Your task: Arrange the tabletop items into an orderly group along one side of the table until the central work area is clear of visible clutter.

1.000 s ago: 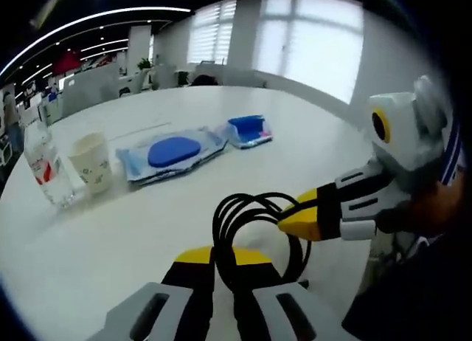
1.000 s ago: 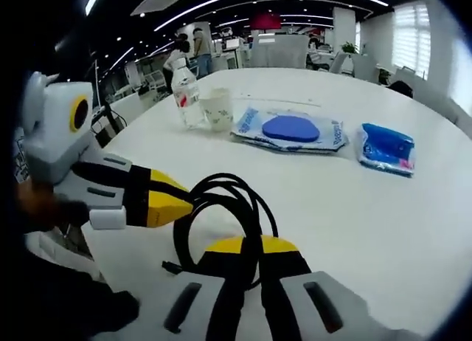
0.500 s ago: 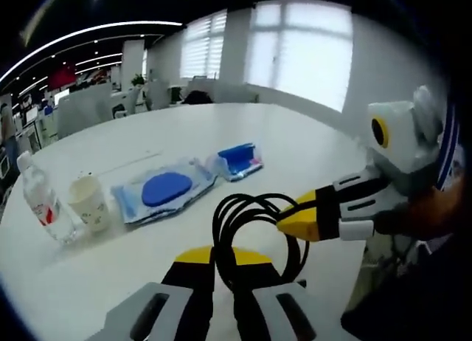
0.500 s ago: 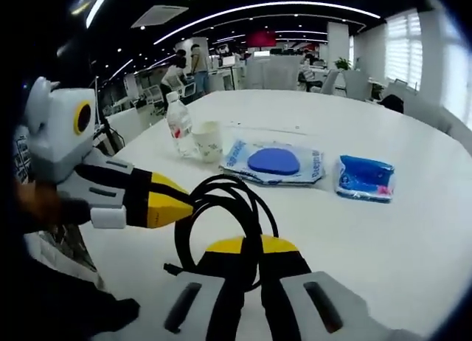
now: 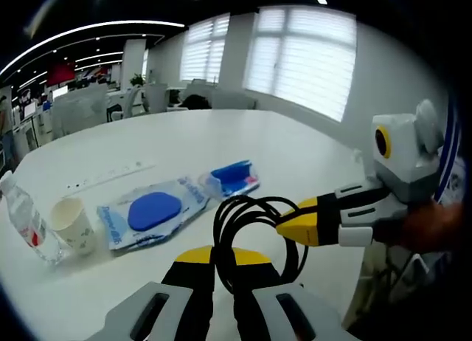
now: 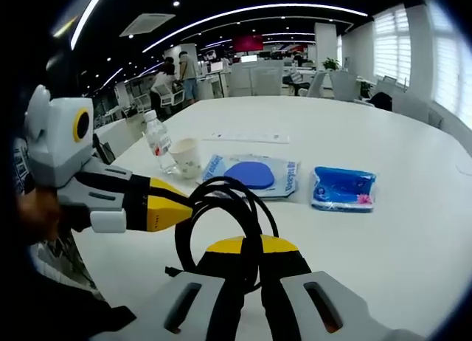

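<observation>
- We hold the coiled black cable (image 5: 254, 230) in both tools: the left tool (image 5: 223, 261) is clenched on the loop nearest us, and the right tool (image 5: 291, 224) is clenched on its right-hand side.
- The cable hangs above the near edge of the round white worktop (image 6: 413, 230).
- Ahead of the tools lies a row: clear plastic water bottle (image 6: 157, 141), white paper cup (image 6: 187, 156), flat blue-lidded wipes pack (image 6: 250, 174), small blue packet (image 6: 343, 187).
- We judge the cable belongs beside that row; the row runs across our reach, forward of both tools.
- No writing on the packs is legible.
</observation>
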Motion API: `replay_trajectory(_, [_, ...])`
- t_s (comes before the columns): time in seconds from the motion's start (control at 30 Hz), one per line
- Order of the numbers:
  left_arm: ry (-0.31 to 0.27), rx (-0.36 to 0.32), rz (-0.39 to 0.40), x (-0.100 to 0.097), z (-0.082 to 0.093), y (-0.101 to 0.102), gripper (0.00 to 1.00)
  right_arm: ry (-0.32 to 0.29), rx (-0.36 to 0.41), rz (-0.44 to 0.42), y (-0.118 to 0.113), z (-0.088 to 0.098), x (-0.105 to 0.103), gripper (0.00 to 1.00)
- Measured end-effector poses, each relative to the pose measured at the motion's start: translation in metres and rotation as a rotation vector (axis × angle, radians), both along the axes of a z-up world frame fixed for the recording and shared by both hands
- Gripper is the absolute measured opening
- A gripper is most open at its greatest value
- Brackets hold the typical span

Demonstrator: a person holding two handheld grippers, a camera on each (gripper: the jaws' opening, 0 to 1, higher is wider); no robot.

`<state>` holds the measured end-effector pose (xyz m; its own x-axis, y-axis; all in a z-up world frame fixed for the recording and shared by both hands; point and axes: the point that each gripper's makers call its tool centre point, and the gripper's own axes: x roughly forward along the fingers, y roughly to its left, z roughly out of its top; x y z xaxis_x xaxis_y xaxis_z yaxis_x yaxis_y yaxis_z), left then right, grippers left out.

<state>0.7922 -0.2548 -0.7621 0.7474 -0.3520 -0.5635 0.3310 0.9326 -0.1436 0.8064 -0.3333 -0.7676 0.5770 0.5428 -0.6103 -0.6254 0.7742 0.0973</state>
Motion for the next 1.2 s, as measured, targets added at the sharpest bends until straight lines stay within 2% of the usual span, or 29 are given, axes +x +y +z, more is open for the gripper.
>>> replay_trajectory(0.53, [0.075, -0.039, -0.018, 0.03, -0.017, -0.028, 0.04, 0.071, -0.04, -0.014, -0.025, -0.02, 0.031, 0.01])
replay_trajectory(0.83, [0.116, -0.053, -0.014, 0.042, -0.032, -0.035, 0.04, 0.091, -0.074, -0.006, -0.032, -0.034, 0.046, 0.02])
replay_trajectory(0.97, [0.136, -0.061, -0.003, 0.051, -0.04, -0.039, 0.04, 0.094, -0.097, 0.0, -0.035, -0.042, 0.056, 0.02])
replay_trajectory(1.2, [0.181, -0.07, 0.025, 0.062, -0.064, -0.04, 0.04, 0.108, -0.138, 0.02, -0.035, -0.062, 0.069, 0.03])
